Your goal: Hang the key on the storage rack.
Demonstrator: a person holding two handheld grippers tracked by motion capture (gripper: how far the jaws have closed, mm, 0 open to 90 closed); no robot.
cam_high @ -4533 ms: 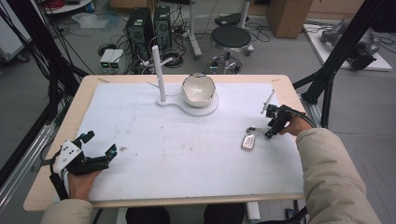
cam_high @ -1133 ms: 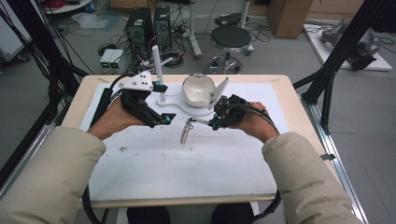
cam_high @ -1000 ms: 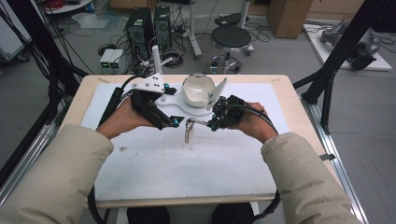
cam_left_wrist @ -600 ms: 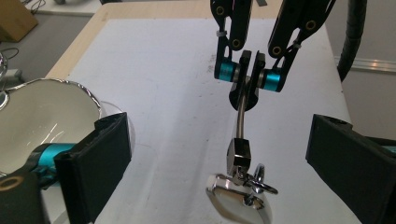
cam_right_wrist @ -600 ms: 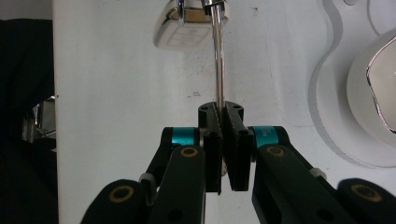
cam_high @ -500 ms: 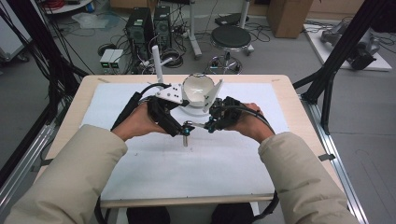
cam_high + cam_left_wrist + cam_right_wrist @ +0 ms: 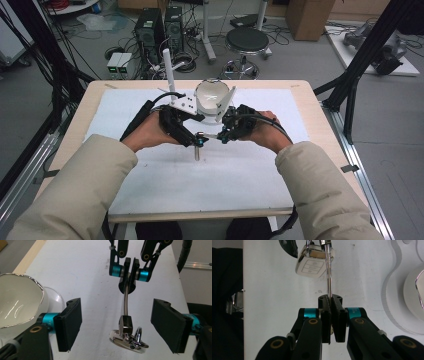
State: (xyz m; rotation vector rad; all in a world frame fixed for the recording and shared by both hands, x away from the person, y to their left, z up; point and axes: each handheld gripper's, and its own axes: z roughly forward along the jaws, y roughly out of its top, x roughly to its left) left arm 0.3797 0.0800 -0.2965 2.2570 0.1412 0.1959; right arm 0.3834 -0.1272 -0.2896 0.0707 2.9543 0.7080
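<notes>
Meeting mid-table: two grippers, one key.
Right gripper (image 7: 331,315) clamps the key (image 7: 126,305) by its blade; left gripper (image 7: 120,325) gapes empty around its fob, bowl (image 7: 214,97) just beyond.

At the earliest moment our left gripper (image 7: 196,140) was resting at 7 o'clock near the table's front-left corner, and our right gripper (image 7: 223,136) was at 3 o'clock, just beside the key fob (image 7: 128,340) lying on the white mat (image 7: 165,175). Now both grippers meet at the centre, just at 6 o'clock from the glass bowl (image 7: 214,96). The right one has lifted the fob by its metal strap (image 7: 328,272), jaws closed on it. The left one has moved in from 9 o'clock, and its wide jaws now stand on both sides of the hanging fob.
</notes>
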